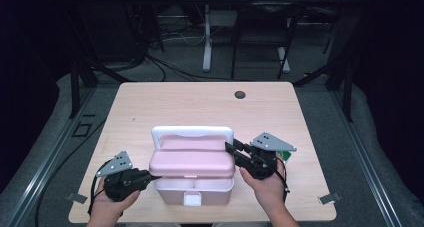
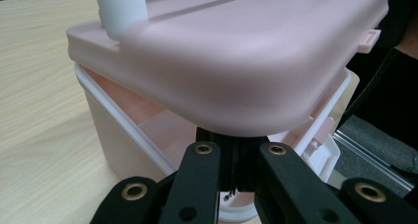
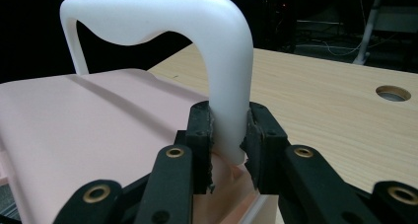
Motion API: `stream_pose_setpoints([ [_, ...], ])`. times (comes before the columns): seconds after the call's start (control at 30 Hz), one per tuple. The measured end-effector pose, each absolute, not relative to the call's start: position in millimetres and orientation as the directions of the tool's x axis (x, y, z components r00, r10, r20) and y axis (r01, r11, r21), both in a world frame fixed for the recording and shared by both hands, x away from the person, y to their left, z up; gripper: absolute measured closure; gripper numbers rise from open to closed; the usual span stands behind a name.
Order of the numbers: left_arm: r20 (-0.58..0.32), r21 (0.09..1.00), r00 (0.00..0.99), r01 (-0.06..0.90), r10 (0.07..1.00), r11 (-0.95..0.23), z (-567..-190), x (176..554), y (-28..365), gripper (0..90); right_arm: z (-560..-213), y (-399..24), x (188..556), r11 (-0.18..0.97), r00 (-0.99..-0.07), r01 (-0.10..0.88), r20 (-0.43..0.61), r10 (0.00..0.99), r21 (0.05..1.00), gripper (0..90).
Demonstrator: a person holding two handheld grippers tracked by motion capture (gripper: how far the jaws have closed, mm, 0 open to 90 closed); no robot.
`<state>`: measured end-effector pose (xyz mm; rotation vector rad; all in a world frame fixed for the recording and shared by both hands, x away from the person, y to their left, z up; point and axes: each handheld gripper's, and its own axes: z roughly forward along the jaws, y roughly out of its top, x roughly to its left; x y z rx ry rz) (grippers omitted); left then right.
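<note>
Pink lidded storage box sits near the front-middle of the wooden table, long axis running left-right across the table, white front latch facing the person, white carry handle standing upright at the back. The pink lid is raised off the base on the left end, a gap open there and the tray inside visible. Left gripper has its jaws together, tips tucked under the lid's edge as seen in the left gripper view. Right gripper is clamped on the handle's right leg, low near the lid. Risks, as a guess: closed left tips are only wedged under a smooth rounded rim, so they could slip out and let the lid drop; pulling on the handle could tip or drag the light box; lifting one end only might twist the lid at the hinge.
</note>
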<state>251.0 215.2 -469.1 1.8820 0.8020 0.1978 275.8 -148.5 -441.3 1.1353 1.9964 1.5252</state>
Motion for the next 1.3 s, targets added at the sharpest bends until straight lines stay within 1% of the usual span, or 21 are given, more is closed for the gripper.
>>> stream_pose_setpoints([
  [0.33,-0.217,0.867,0.767,0.436,0.604,-0.242,-469.4,250.9,212.4,89.5,-443.9,-151.0,275.8,0.078,-0.600,0.383,0.184,0.779,0.920,73.1],
  [0.43,-0.214,0.867,0.769,0.434,0.603,-0.246,-467.3,250.5,212.9,89.4,-443.4,-152.4,275.3,0.074,-0.596,0.376,0.180,0.782,0.923,70.1],
  [0.67,-0.218,0.869,0.768,0.433,0.603,-0.238,-461.9,251.4,212.3,89.5,-442.4,-158.4,269.6,0.056,-0.593,0.357,0.180,0.785,0.932,70.1],
  [1.07,-0.209,0.882,0.764,0.417,0.610,-0.219,-445.3,259.7,211.6,89.5,-435.9,-171.7,256.0,0.069,-0.587,0.351,0.161,0.793,0.934,77.0],
  [1.17,-0.207,0.885,0.763,0.413,0.613,-0.215,-441.9,262.0,211.6,89.5,-437.0,-173.0,255.0,0.050,-0.582,0.339,0.168,0.795,0.939,78.7],
  [1.3,-0.206,0.887,0.762,0.410,0.614,-0.211,-438.4,264.6,211.6,89.5,-439.1,-176.4,252.5,0.072,-0.581,0.357,0.161,0.798,0.931,81.2],
])
